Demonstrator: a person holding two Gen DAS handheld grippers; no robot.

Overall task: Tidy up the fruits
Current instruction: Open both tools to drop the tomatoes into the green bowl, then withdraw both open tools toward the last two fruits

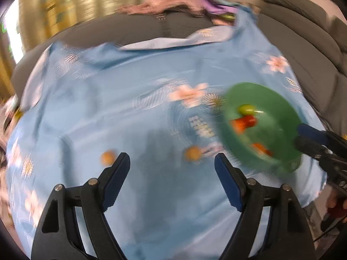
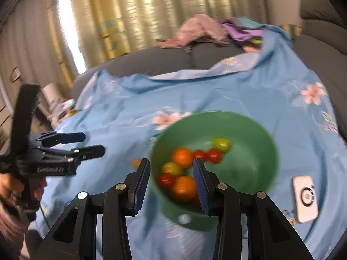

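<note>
fruits (image 2: 183, 156) sit in the green bowl (image 2: 256, 130) on the blue floral cloth (image 2: 130, 99); two orange ones (image 1: 193, 153) lie loose on it. left gripper (image 1: 172, 162) spread wide, right gripper (image 2: 171, 163) parted, straddling the bowl's near rim.

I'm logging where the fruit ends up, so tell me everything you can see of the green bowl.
The green bowl is round and deep and looks like smooth plastic, with a small pale mark on its near outer wall. It is tilted over the blue flowered cloth, and the right tongs straddle its near rim. Inside lie small round fruits: orange, red and yellow-green. It is blurred in both views.
</note>
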